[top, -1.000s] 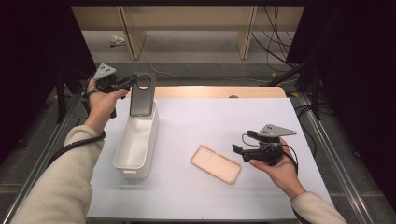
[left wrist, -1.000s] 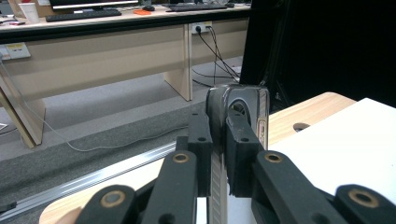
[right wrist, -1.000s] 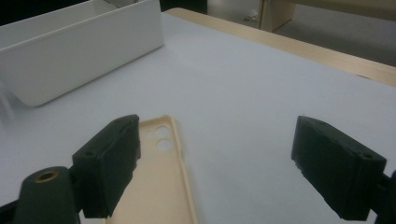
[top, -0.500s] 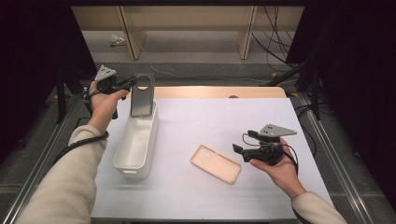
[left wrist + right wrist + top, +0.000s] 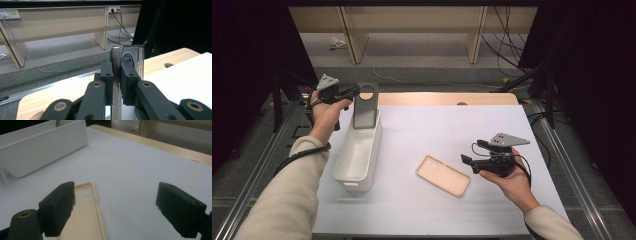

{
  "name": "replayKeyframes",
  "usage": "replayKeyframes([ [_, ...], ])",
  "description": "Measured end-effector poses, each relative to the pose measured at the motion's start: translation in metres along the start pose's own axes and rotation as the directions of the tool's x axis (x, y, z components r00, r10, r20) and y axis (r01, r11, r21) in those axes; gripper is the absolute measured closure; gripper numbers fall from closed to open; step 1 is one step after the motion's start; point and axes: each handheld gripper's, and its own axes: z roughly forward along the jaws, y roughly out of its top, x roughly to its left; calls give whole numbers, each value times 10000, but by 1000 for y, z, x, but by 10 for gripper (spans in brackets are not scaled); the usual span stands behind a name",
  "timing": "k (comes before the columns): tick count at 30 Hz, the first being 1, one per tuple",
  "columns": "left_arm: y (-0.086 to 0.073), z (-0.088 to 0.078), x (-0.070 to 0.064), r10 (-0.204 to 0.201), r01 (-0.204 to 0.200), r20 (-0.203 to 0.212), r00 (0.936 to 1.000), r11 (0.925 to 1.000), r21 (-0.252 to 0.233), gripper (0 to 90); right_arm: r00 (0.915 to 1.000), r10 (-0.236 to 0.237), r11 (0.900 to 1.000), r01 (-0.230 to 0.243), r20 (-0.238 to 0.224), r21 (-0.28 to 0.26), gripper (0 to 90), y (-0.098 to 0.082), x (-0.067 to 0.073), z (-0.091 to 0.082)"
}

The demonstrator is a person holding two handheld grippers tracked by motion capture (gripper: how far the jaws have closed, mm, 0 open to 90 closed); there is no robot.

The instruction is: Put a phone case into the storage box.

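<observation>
A grey phone case [image 5: 366, 107] stands upright over the far end of a white bin [image 5: 343, 159], its lower edge inside the bin. My left gripper [image 5: 354, 91] is shut on the case's top edge by the round camera hole. The left gripper view shows the jaws [image 5: 117, 72] pinching the grey case [image 5: 130, 53] edge-on. A beige phone case [image 5: 443, 175] lies flat, inner side up, on the white mat. My right gripper [image 5: 466, 161] hovers just right of it, open. In the right gripper view [image 5: 117, 195] the beige case [image 5: 83, 220] lies by the left jaw.
The white mat [image 5: 437, 130] covers a wooden table whose far edge [image 5: 447, 98] shows. The white bin [image 5: 45, 145] stands beyond the beige case in the right gripper view. Metal rails run along both table sides; benches and cables lie on the floor beyond.
The left gripper and the grey case have sunk very slightly towards the bin. The right hand has stayed still.
</observation>
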Motion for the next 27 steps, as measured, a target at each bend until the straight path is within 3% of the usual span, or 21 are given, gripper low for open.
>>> replayKeyframes([
  [27, -17, 6, 8, -487, 490, -120, 9987, 9985, 260, 814, 10000, 1, 10000, -1, -3, -13, 165, 0, 0, 0],
])
